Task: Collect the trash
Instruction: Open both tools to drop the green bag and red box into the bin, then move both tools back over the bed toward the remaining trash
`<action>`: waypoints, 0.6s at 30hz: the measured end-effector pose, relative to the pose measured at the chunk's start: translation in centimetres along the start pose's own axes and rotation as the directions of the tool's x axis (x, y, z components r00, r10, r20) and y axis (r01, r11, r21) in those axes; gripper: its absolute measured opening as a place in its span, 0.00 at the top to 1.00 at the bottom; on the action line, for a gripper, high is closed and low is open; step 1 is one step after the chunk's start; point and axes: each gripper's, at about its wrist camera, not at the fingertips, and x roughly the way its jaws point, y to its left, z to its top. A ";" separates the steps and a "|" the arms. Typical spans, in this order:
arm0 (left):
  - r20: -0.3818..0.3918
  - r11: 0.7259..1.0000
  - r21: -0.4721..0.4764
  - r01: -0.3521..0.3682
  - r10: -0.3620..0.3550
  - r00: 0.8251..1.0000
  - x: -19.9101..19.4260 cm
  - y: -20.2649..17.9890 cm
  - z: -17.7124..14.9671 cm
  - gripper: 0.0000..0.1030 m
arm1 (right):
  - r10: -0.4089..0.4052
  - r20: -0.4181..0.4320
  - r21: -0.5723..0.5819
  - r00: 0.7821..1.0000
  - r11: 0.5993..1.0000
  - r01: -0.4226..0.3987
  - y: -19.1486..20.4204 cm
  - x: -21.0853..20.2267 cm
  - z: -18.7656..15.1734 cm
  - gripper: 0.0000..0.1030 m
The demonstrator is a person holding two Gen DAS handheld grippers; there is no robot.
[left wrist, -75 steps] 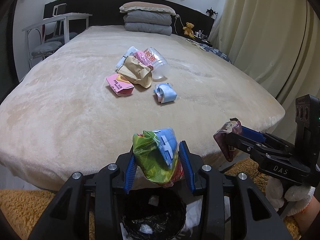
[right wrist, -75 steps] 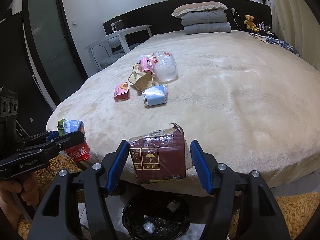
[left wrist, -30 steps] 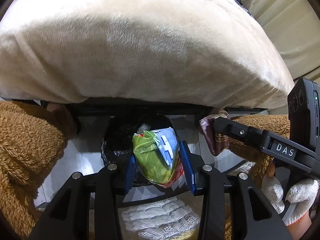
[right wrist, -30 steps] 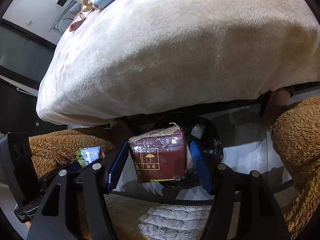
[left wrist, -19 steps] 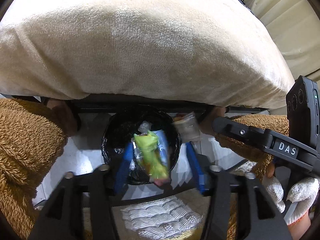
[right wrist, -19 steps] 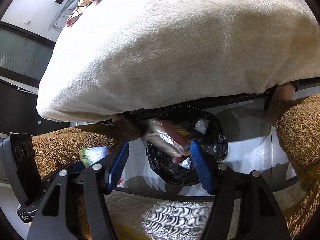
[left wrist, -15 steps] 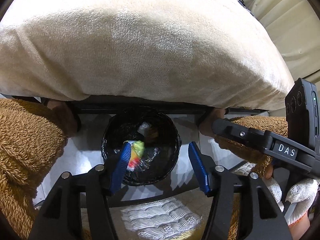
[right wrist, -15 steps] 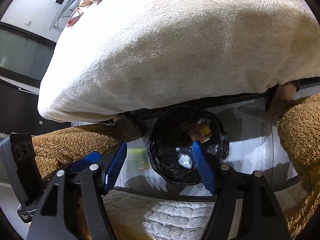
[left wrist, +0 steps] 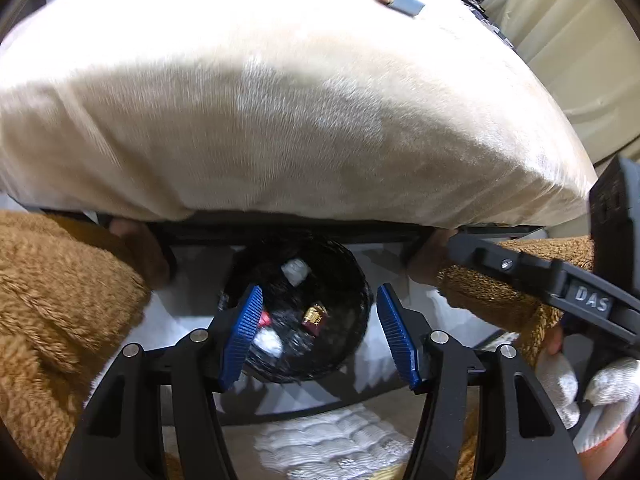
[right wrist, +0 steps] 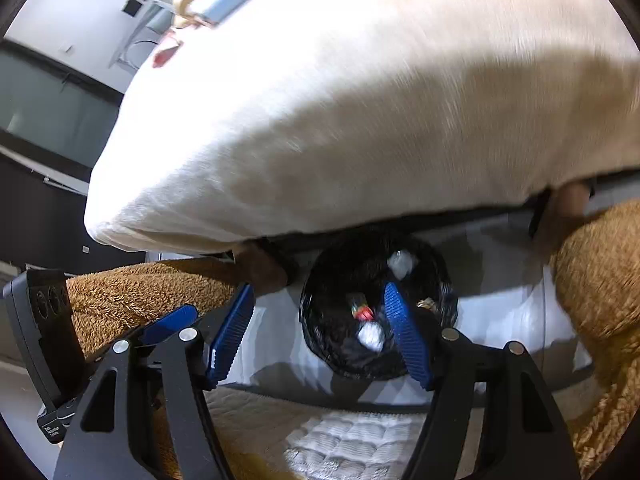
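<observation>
black-lined trash bin (left wrist: 344, 276) sits low in the frame's centre, holding scraps; left gripper (left wrist: 318, 336) and right gripper (right wrist: 320, 336), just opened, hover released and empty.

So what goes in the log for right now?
step: trash dropped | left gripper: just opened, empty | right gripper: just opened, empty | both above trash bin | more trash on bed

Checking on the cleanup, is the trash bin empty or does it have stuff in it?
Not empty: the bin holds white scraps and a small red packet.
</observation>
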 end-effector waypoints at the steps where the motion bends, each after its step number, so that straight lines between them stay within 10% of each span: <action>1: 0.014 1.000 0.008 -0.006 0.006 1.000 -0.3 -0.2 0.0 0.44 | 0.001 0.029 -0.030 1.000 1.000 -0.001 0.6 -0.6 -0.1 0.34; 18: 0.293 0.992 0.126 -0.001 -0.036 0.955 -7.6 -0.9 2.5 0.44 | 0.071 0.387 -0.349 0.920 0.934 0.074 5.8 -8.4 0.3 0.30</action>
